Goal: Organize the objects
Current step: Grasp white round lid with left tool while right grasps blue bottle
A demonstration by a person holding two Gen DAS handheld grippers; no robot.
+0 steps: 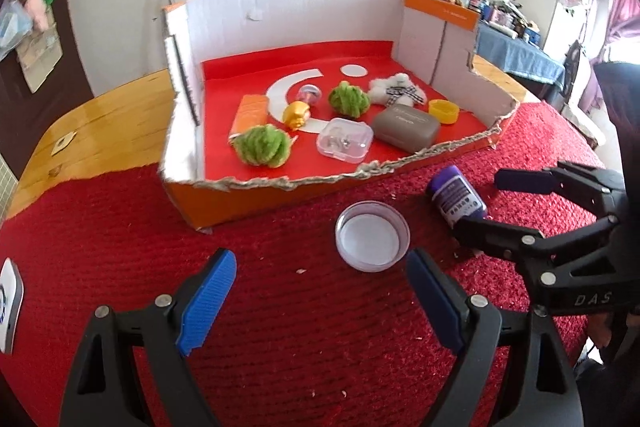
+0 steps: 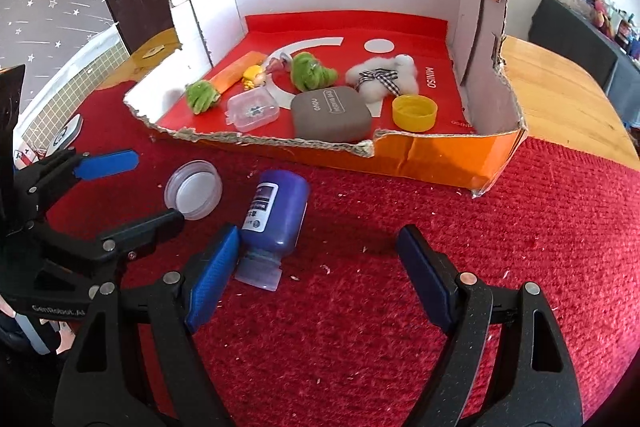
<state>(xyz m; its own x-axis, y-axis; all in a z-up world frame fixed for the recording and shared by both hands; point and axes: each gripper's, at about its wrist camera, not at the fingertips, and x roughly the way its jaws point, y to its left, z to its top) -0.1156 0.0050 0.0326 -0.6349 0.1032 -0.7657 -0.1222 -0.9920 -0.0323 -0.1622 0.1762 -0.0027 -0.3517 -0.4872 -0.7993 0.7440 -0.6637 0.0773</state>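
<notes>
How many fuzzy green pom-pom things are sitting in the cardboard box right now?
2. One green pom-pom lies near the box's front left corner, beside the orange packet. The other green pom-pom sits mid-box, left of the white plush. None looks hidden.

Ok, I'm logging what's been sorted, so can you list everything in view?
cardboard box: 1, orange outside, red floor, on the table
green pompoms: 2, in the box
orange packet: 1, box left side
yellow toy: 1, beside the packet
clear case: 1, box front
grey case: 1, box front
white plush: 1, checked bow, in the box
yellow cap: 1, box right
purple bottle: 1, lying on the red cloth
clear lid: 1, on the cloth
left gripper: open, empty
right gripper: open, empty
</notes>
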